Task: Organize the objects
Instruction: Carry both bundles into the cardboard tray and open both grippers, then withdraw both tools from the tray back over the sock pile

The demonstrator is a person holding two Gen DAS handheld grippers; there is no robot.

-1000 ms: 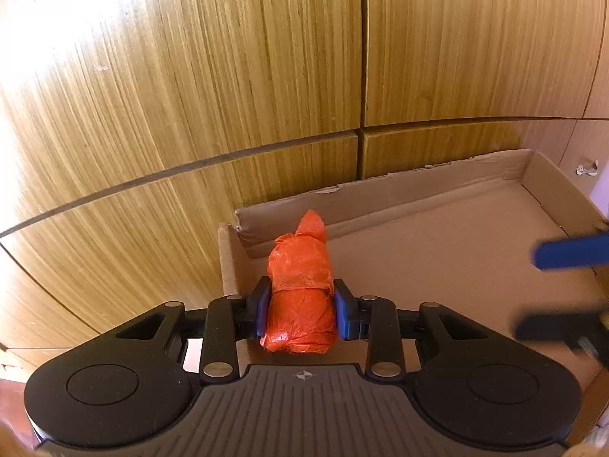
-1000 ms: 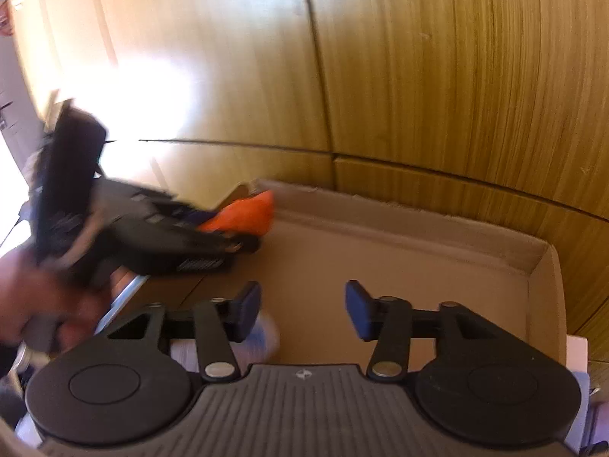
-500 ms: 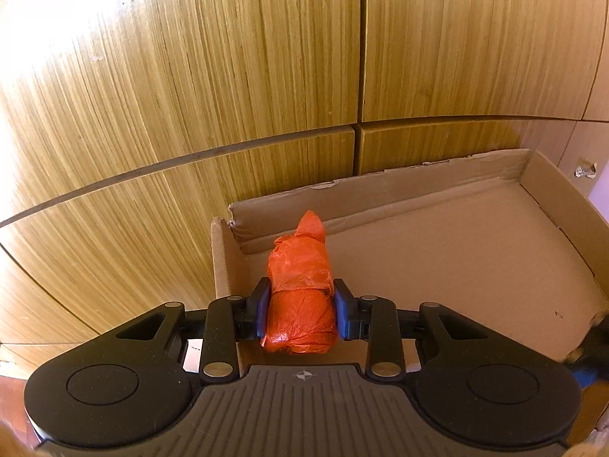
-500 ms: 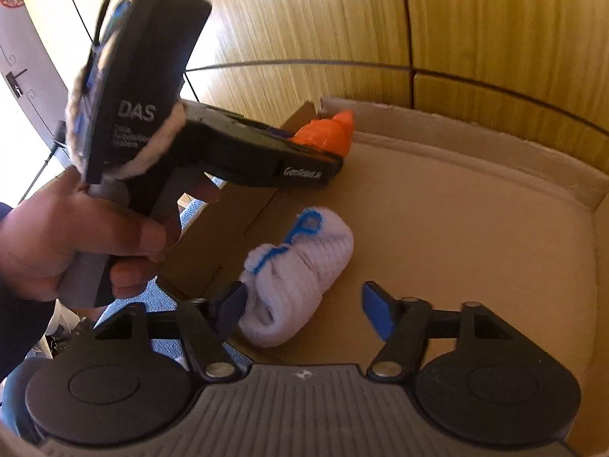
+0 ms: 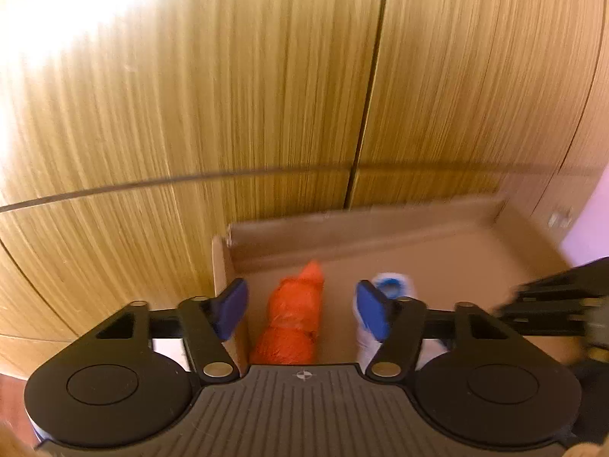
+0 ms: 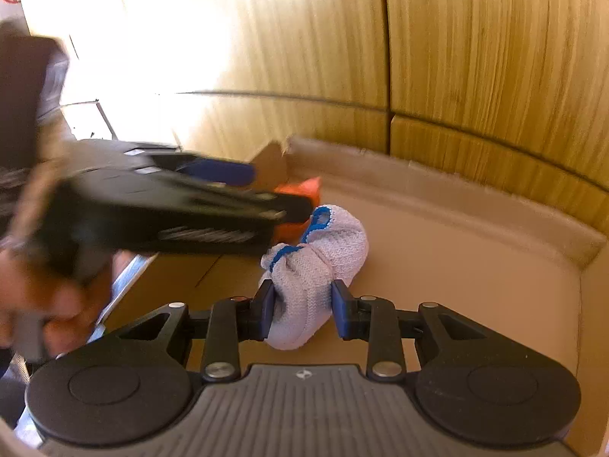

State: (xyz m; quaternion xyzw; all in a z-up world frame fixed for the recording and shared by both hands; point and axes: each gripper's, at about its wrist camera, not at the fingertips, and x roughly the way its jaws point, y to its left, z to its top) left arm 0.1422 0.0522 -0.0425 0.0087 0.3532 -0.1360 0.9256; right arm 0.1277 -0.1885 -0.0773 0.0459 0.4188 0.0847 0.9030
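An orange plastic-wrapped bundle (image 5: 291,327) lies in the left corner of a shallow cardboard box (image 5: 449,243). My left gripper (image 5: 301,306) straddles it with jaws opening, pads clear of the wrap on both sides. A rolled white sock with blue trim (image 6: 319,259) lies just right of the bundle (image 6: 300,190). My right gripper (image 6: 304,304) is closing on it, and both pads press into its near end. The left view shows the sock (image 5: 392,283) partly hidden behind the right finger. The left gripper (image 6: 266,190) shows blurred in the right wrist view.
Wooden cabinet panels (image 5: 266,114) rise right behind the box's low back wall (image 6: 456,198). A person's hand (image 6: 57,304) grips the left tool's handle. The box floor (image 6: 475,266) is bare on the right. The right tool's black body (image 5: 552,304) blurs at the frame edge.
The left jaws sprang apart and let go of the orange bundle, which now lies in the box. The right gripper moved onto the white sock and its jaws closed against it.
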